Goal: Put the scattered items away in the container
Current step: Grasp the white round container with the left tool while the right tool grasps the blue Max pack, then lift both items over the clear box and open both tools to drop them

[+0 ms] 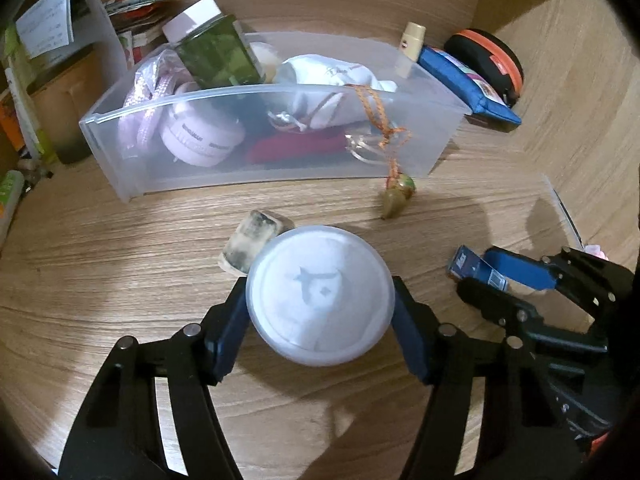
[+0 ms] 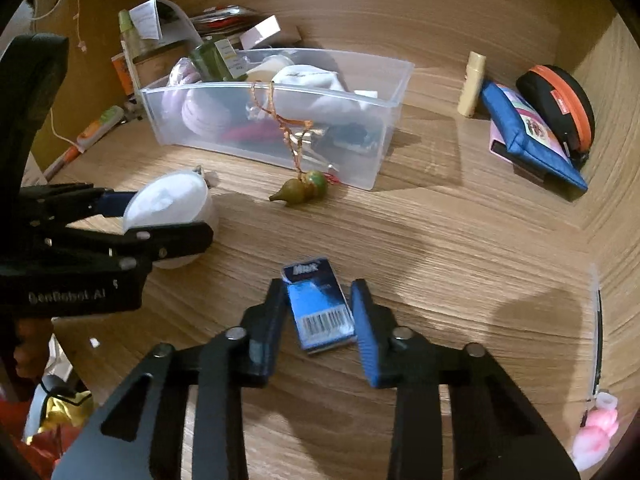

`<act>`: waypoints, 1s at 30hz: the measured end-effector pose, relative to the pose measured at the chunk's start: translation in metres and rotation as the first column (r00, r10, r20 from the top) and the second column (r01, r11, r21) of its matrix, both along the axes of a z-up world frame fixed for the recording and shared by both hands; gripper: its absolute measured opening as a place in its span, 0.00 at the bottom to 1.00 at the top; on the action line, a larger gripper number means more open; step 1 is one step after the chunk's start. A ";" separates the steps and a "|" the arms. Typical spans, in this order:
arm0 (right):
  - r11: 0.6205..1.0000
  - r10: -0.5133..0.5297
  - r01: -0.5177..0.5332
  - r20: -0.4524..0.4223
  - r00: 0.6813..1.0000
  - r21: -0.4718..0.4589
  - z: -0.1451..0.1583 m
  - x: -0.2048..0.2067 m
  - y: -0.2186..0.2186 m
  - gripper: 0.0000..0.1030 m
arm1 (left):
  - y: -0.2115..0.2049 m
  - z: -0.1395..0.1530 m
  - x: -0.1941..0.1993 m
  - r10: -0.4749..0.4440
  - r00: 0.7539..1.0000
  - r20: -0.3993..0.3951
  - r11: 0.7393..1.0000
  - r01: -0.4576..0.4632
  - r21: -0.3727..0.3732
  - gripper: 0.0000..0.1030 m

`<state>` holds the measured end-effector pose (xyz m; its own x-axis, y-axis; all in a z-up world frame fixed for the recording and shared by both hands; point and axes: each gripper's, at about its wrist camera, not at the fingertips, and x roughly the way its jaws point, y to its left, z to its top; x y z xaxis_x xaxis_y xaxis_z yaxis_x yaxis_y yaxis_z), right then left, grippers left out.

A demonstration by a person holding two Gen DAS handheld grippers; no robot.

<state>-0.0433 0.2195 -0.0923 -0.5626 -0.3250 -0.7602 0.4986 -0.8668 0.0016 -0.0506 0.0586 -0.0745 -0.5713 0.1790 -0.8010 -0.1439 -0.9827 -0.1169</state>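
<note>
A clear plastic bin [image 1: 256, 168] [image 2: 372, 152] stands on the wooden desk, holding a green jar, a pink round case, a white pouch and more. My left gripper [image 1: 320, 300] is shut on a round white lidded tub [image 1: 318, 294], also seen in the right wrist view [image 2: 168, 204]. My right gripper [image 2: 318, 304] straddles a small blue box [image 2: 320, 308] lying on the desk; its fingers sit close on both sides with a slight gap on the right. A small gourd charm [image 1: 396, 196] [image 2: 304, 190] lies in front of the bin, its orange cord hanging over the rim.
A dirty white block [image 1: 250, 246] lies just beyond the tub. A blue pouch [image 2: 532, 136], a black-and-orange case [image 2: 560, 100] and a cream tube [image 2: 472, 84] lie at the back right. Boxes and papers [image 1: 60, 60] stack at the back left. A pink toy [image 2: 596, 436] sits at right.
</note>
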 end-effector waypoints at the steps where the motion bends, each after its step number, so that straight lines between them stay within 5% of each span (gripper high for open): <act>1: 1.000 -0.001 0.001 0.002 1.000 -0.004 0.000 0.000 0.000 0.26 | 0.001 0.001 0.002 -0.006 1.000 -0.004 1.000 0.006 0.000 0.64; 9: 0.997 -0.006 0.006 0.000 1.000 -0.079 0.014 -0.002 0.000 0.25 | -0.007 0.026 0.015 -0.002 0.997 -0.083 1.000 0.004 0.017 0.64; 21: 0.965 -0.060 0.032 -0.101 0.993 -0.260 0.072 -0.014 -0.002 0.25 | -0.043 0.073 0.012 0.063 0.980 -0.189 0.995 -0.048 0.086 0.64; 30: 0.951 -0.076 0.019 -0.173 0.982 -0.309 0.106 -0.031 -0.015 0.25 | -0.063 0.104 0.000 0.078 0.963 -0.259 0.993 -0.051 0.109 0.64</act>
